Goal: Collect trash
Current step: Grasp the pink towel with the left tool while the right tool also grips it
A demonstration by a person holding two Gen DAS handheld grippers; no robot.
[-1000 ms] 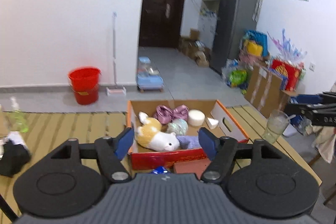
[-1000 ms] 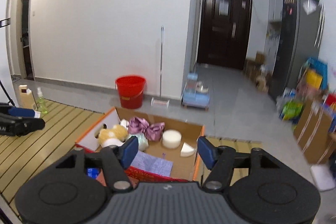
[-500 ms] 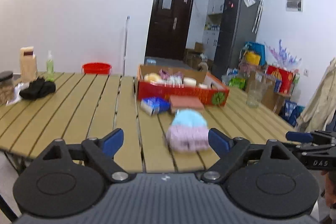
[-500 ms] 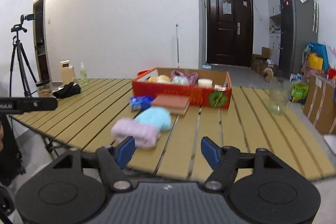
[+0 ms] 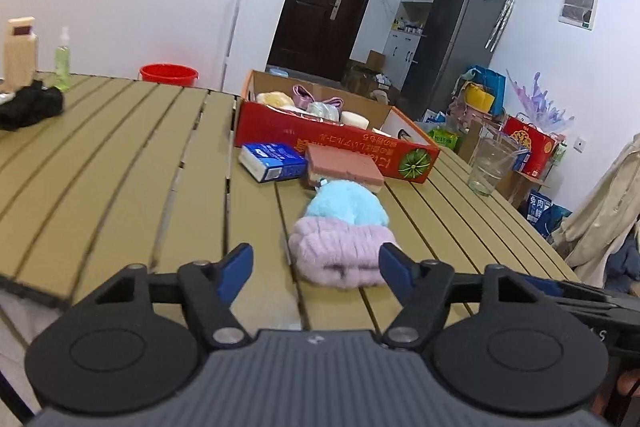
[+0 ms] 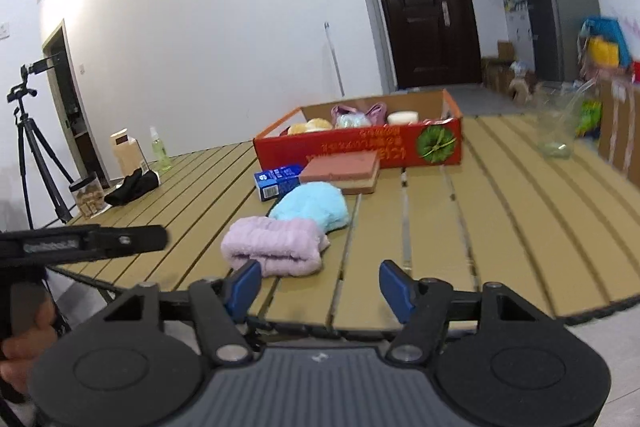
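Red box (image 5: 336,143) behind book (image 5: 344,169), plush (image 5: 344,239); both hand-held grippers (image 5: 316,269) (image 6: 320,285) spread apart.

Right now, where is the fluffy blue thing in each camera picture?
Left wrist view: the fluffy blue thing lies at the centre of the picture, just behind the purple towel.
Right wrist view: it sits a little left of centre, again right behind the purple towel.
Shared landmark: the red cardboard box stands farther back on the table in both views.
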